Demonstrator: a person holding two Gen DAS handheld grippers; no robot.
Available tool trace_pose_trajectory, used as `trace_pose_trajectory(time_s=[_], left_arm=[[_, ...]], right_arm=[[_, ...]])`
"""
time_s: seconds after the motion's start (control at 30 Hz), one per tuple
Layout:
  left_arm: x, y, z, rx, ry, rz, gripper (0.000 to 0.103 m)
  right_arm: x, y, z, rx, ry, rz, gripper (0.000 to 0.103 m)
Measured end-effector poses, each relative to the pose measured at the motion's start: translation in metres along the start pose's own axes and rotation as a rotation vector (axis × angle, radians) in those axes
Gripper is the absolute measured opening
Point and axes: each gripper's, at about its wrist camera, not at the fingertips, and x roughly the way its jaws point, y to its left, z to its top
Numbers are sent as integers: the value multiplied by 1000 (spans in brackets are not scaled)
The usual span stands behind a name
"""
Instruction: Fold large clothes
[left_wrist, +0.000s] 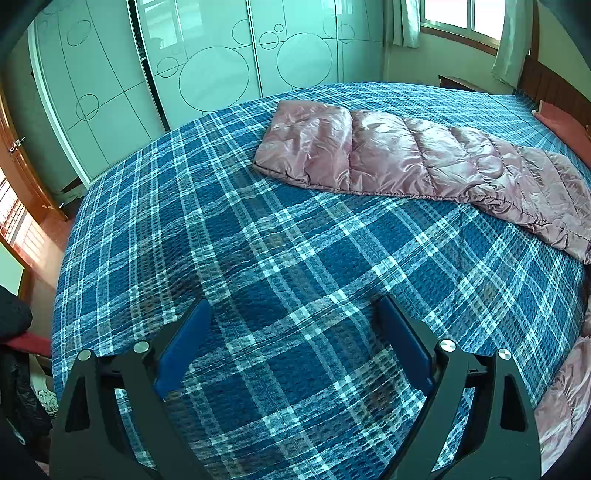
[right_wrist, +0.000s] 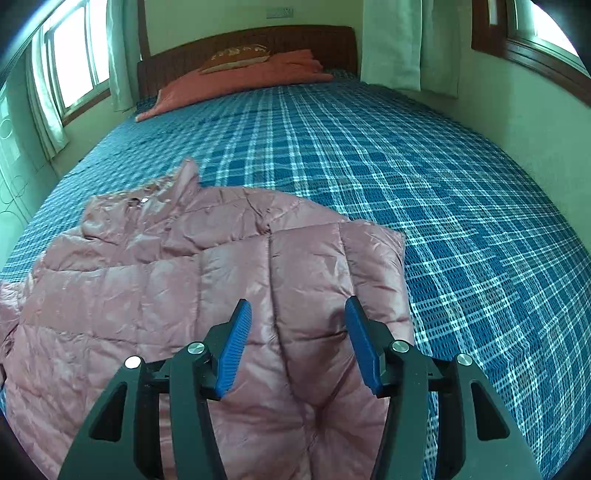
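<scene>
A pink quilted puffer jacket lies flat on the blue plaid bedspread. In the left wrist view one long sleeve stretches across the far side of the bedspread, and more of the jacket shows at the lower right edge. My left gripper is open and empty, above bare bedspread, well short of the sleeve. My right gripper is open and empty, just above the jacket's folded-over sleeve.
A wardrobe with sliding doors stands beyond the bed's far side. A wooden headboard, a red blanket and a pillow are at the head. Curtained windows and a wall flank the bed.
</scene>
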Motion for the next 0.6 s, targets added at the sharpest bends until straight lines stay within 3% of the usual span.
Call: trace_pose_trajectory(time_s=[0.03,0.13,0.27,0.33,0.4,0.47,0.6], left_arm=[[0,0,0,0,0,0,92],[0,0,0,0,0,-1,92],[0,0,0,2,-1,3,93],[-1,-1,-1,3,-2,4,93],[-1,-2,-1,4,-2,4,93],[0,0,-1,5,-1,5,93],[0,-2,-1,4,-3,4,93]], right_arm=[[11,-2,-1,7,37,13,53],[3,2,7,-12,32,-2,53],[-2,4,18,-12,-27,-7,54],[16,3,14,-24,11,-5,64],[26,7,11,-64,2,-14,66],[14,9,12,-50,0,-26,66],[-34,22,-9,-61,-75,66,66]])
